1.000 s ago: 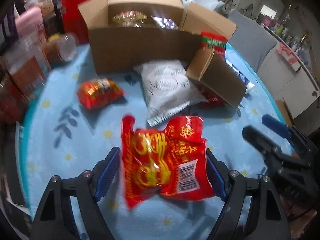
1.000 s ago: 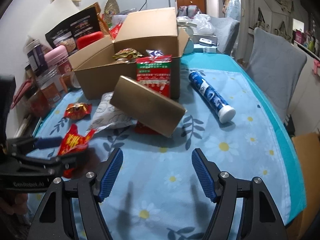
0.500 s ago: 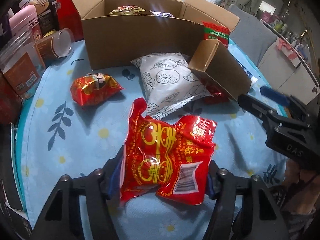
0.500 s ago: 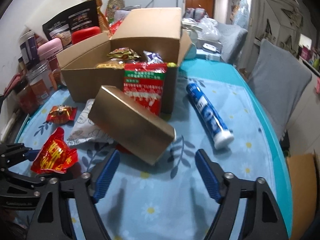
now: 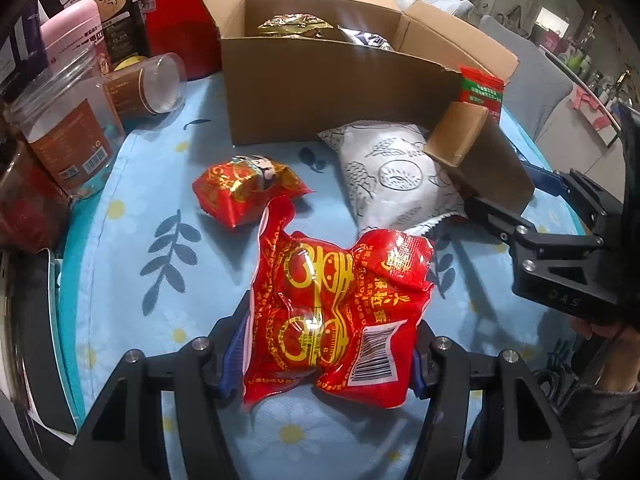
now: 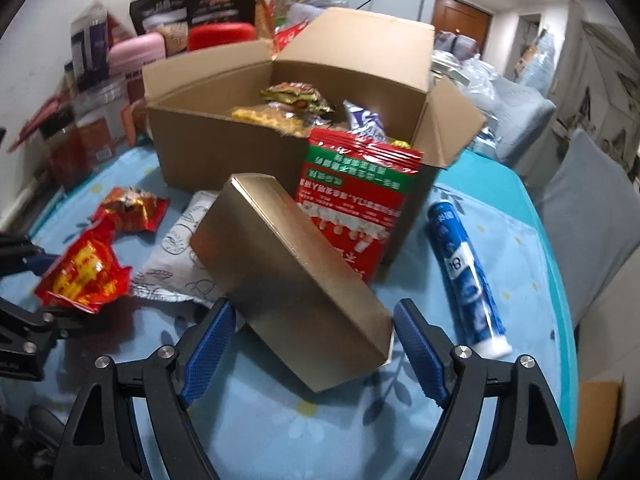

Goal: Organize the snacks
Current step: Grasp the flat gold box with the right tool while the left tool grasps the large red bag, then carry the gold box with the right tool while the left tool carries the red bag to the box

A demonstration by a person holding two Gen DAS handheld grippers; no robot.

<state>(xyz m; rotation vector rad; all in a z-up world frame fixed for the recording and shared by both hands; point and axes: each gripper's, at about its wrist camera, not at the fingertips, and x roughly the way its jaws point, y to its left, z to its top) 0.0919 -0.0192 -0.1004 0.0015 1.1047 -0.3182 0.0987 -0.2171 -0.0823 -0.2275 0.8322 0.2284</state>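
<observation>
My left gripper is shut on a red and gold snack packet, with a blue pad pressed to each side. It holds the packet just over the blue flowered tablecloth. In the right wrist view the same red packet shows at far left in the left gripper. My right gripper is open. Its fingers straddle the near end of a tilted gold box without pressing on it. Behind stands an open cardboard box with several snacks inside.
A white pouch lies under the gold box. A small red packet lies to its left, and a red-green packet leans on the cardboard box. A blue tube lies to the right. Jars crowd the left edge. A grey chair stands beyond the table.
The left gripper's fingers have closed in on the red packet. The right gripper has come forward and rolled, and now reaches the gold box, whose near end sits between its fingers.
</observation>
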